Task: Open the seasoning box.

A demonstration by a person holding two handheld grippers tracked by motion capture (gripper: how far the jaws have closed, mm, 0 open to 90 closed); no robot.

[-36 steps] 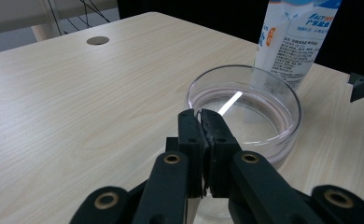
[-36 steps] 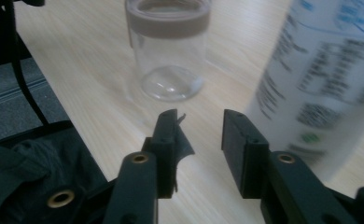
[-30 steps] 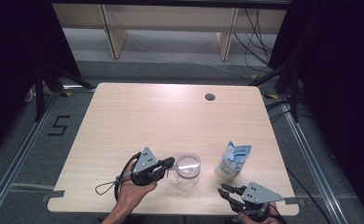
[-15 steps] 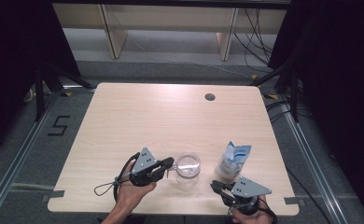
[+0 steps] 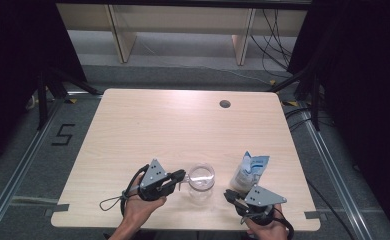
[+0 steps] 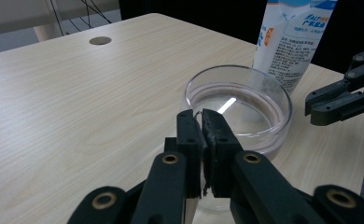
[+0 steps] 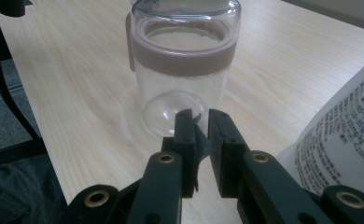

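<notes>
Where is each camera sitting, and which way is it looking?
High view: above the person's side, looking forward and down on the table; both hands and the left gripper and right gripper show.
Left gripper view: rides that gripper, looking along its black jaws at the glass cup.
Right gripper view: rides that gripper, looking along its jaws at the same cup.
Both gripper views share the cup and the milk carton.

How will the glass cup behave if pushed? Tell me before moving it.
The cup looks like empty clear glass, so probably fragile and fairly light. It stands upright and tall, so a high push may tip it. Its smooth wall may slip; the left gripper is at its side.
</notes>
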